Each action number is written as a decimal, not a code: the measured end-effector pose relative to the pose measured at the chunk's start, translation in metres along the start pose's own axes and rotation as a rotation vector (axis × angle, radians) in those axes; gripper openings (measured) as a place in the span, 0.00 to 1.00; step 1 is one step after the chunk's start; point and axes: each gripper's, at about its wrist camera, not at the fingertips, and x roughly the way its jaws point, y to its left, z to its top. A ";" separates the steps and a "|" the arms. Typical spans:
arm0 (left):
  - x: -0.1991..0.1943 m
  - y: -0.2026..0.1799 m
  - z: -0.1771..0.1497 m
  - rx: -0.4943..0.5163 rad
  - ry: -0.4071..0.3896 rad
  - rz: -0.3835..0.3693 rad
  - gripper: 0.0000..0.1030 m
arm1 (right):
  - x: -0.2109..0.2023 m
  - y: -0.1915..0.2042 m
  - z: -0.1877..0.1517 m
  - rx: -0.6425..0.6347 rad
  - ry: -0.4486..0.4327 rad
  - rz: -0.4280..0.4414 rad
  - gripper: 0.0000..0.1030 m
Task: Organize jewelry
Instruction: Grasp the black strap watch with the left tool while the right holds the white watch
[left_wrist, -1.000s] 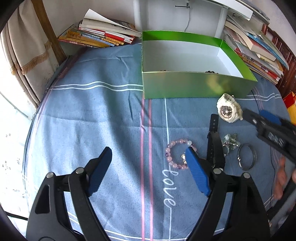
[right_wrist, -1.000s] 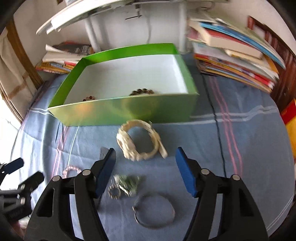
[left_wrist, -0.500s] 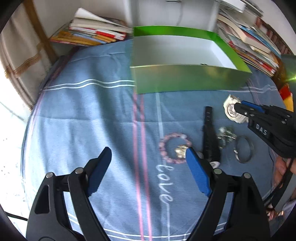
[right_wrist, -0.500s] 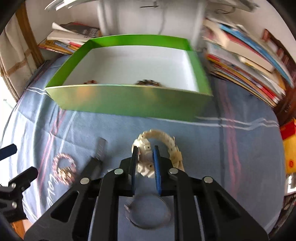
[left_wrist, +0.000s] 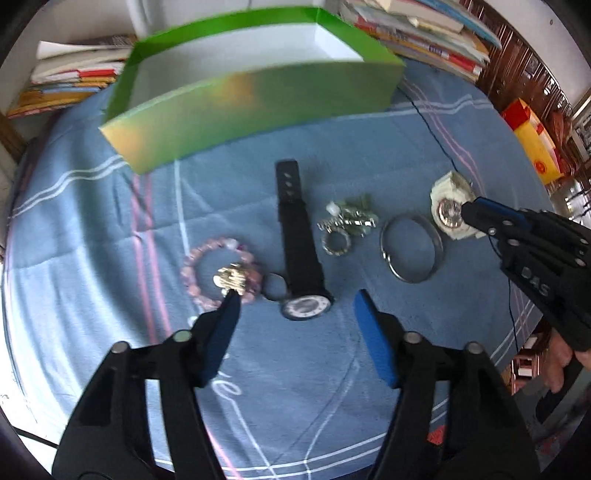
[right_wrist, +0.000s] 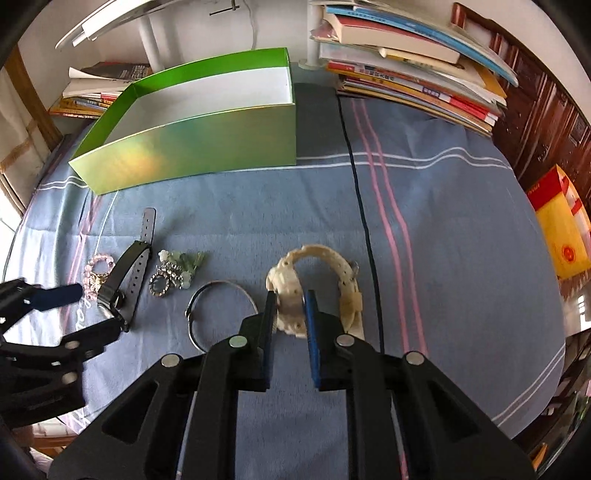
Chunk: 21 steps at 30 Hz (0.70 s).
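My right gripper (right_wrist: 290, 306) is shut on the white watch (right_wrist: 321, 273), which also shows in the left wrist view (left_wrist: 450, 210). My left gripper (left_wrist: 295, 314) is open, its jaws on either side of the black watch (left_wrist: 299, 243), which lies on the blue cloth. A pink bead bracelet (left_wrist: 218, 273) touches the left fingertip. A silver bangle (left_wrist: 410, 247) and a charm cluster with a ring (left_wrist: 347, 225) lie between the two watches. The green box (right_wrist: 207, 122) stands open at the back.
Book stacks (right_wrist: 413, 70) sit behind the box at right, more books (right_wrist: 96, 88) at left. A yellow and red box (right_wrist: 561, 229) stands off the table's right edge. A dark cable (right_wrist: 360, 206) runs across the cloth.
The right gripper closed on the white watch and pulled it back and right, away from the box. The left gripper swung right from the pink bracelet to straddle the black watch.
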 end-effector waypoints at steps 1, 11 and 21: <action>0.004 -0.001 0.000 -0.003 0.009 0.000 0.53 | -0.001 -0.001 -0.001 0.002 -0.001 0.000 0.15; 0.004 0.012 0.000 -0.038 -0.002 0.037 0.34 | -0.004 -0.009 0.002 0.046 -0.003 -0.009 0.24; 0.004 0.031 0.000 -0.109 0.004 0.051 0.42 | 0.007 0.008 0.005 0.000 0.029 0.006 0.34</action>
